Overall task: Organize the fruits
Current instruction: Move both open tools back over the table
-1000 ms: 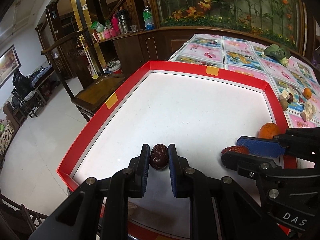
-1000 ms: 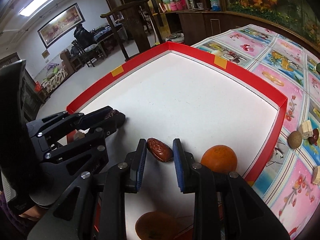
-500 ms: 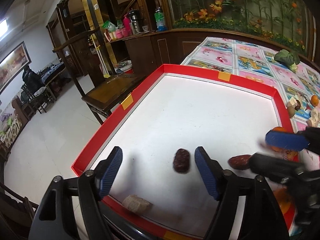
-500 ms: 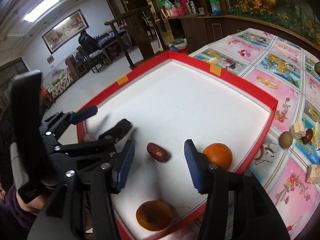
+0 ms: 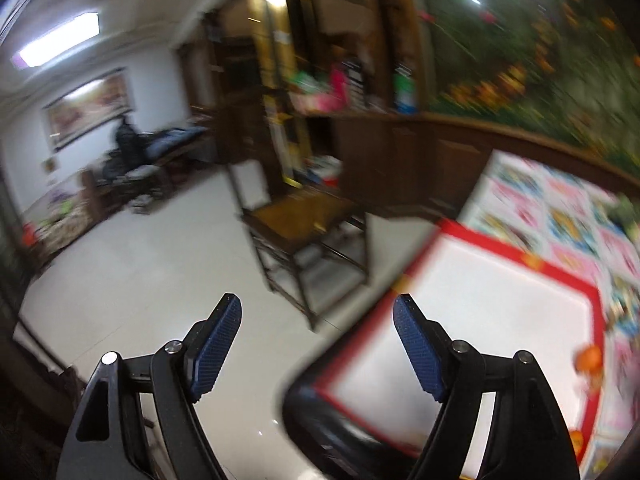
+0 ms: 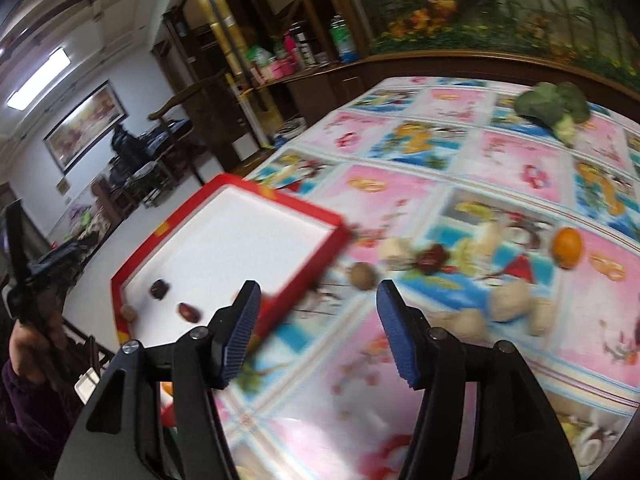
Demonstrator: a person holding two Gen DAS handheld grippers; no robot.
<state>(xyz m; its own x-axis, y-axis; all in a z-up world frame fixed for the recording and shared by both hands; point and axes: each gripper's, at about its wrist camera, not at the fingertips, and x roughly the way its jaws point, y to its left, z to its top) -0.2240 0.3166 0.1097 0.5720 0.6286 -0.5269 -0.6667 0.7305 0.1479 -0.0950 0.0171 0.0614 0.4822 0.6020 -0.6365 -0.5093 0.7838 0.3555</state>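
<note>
Left tool (image 5: 318, 312): black frame, blue ribbed pads, jaws spread wide and holding nothing, raised over the pale tiled floor (image 5: 132, 280) beside the tray's near corner; view heavily blurred. Right tool (image 6: 318, 298): same build, jaws spread wide and empty, hanging above the tabletop with a pink-and-blue fruit-print cloth (image 6: 460, 184). Shallow red-rimmed tray with white floor (image 6: 280, 200): sits at the cloth's left end. Inside it, near its front-left corner: one dark wrinkled date (image 6: 159, 289), one reddish-brown date (image 6: 189, 312) just beside it toward the rim, and one small tan lump (image 6: 129, 313) against the rim, kind unclear. On the cloth outside the tray, right of it: a round brown nut-like fruit (image 6: 362, 276), a pale knobbly piece (image 6: 394, 254), a dark red date (image 6: 432, 258) touching or just beside that piece, a small orange citrus fruit (image 6: 567, 246) well apart to the right, and several beige lumpy pieces (image 6: 508, 304), blurred. Green broccoli head (image 6: 554, 108): far side of the cloth. In the left wrist view, a blurred orange fruit (image 5: 588, 360) shows at the tray's right rim. A hand in a dark purple sleeve (image 6: 24, 344) grips the left tool's handle at the right wrist view's left edge.
</note>
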